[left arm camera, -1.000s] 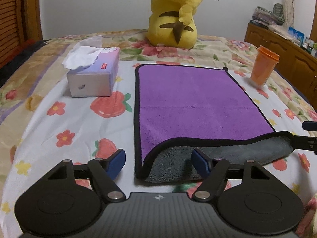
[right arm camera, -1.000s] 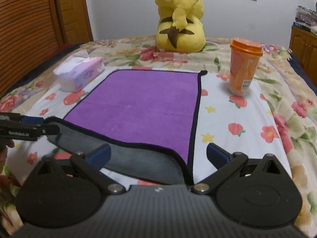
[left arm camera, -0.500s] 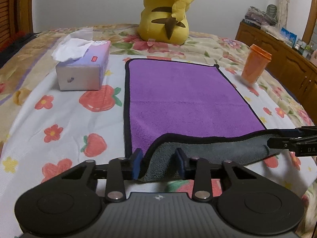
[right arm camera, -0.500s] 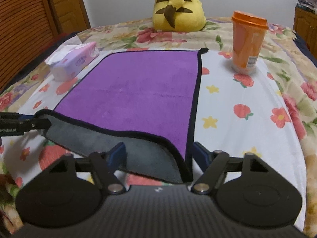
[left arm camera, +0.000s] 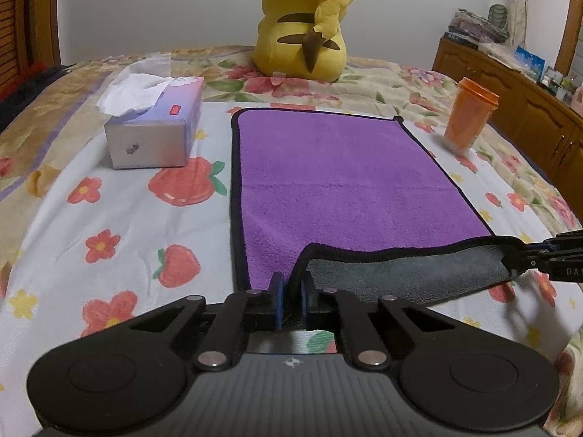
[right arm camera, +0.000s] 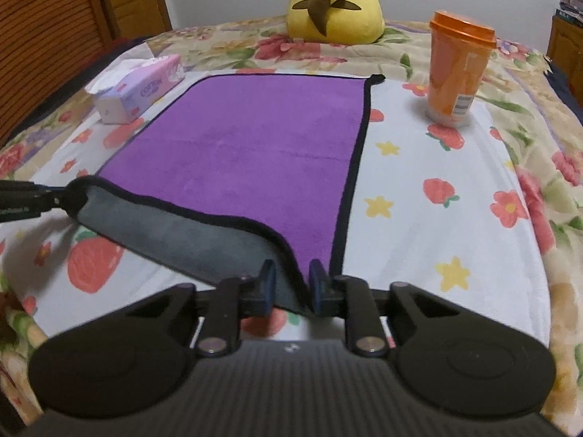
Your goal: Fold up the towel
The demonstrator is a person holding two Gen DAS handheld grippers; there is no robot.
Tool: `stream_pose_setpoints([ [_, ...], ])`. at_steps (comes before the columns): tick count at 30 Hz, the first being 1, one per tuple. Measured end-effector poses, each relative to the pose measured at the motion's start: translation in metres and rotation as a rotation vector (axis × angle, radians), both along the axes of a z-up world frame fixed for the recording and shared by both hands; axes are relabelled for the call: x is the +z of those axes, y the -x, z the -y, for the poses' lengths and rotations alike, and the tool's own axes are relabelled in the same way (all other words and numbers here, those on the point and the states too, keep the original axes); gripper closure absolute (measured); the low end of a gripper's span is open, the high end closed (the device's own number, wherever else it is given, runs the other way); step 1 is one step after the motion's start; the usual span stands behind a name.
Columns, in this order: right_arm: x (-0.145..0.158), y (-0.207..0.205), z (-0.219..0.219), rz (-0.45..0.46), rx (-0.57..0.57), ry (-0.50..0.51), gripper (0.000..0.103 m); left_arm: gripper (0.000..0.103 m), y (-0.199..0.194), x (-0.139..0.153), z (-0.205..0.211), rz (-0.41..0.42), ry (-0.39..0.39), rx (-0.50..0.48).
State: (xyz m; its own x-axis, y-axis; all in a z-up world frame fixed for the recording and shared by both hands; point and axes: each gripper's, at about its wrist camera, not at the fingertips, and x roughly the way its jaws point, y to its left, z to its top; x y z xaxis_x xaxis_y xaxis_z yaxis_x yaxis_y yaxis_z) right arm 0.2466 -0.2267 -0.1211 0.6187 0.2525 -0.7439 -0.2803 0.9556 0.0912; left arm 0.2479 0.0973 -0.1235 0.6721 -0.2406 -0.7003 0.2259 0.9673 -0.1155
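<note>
A purple towel (left arm camera: 339,178) with a black hem and grey underside lies flat on the bed; it also shows in the right wrist view (right arm camera: 255,153). Its near edge is lifted and curled over, grey side showing. My left gripper (left arm camera: 291,300) is shut on the towel's near left corner. My right gripper (right arm camera: 290,286) is shut on the near right corner. The right gripper also shows at the right edge of the left wrist view (left arm camera: 546,258), and the left gripper at the left edge of the right wrist view (right arm camera: 25,200).
A tissue box (left arm camera: 156,127) stands left of the towel. An orange lidded cup (right arm camera: 457,69) stands to its right. A yellow plush toy (left arm camera: 302,25) sits at the far end of the bed. A wooden dresser (left arm camera: 510,91) stands at right.
Both grippers moved in on the towel's near corners and closed on them. The near edge has lifted and curled further over the purple side.
</note>
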Motion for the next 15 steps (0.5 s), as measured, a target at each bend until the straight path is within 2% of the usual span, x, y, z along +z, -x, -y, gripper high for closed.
stream_pose_setpoints([
  [1, 0.001, 0.000, 0.001, 0.003, -0.001, -0.001, 0.093, 0.093, 0.000, 0.000, 0.000, 0.003, 0.000, -0.001],
  [5, 0.004, 0.002, 0.002, 0.020, 0.005, 0.001, 0.098, 0.094, 0.002, 0.004, 0.001, 0.017, -0.002, -0.011],
  [15, 0.019, 0.002, 0.003, 0.079, 0.013, -0.007, 0.098, 0.095, 0.002, 0.017, 0.008, 0.058, -0.005, -0.026],
])
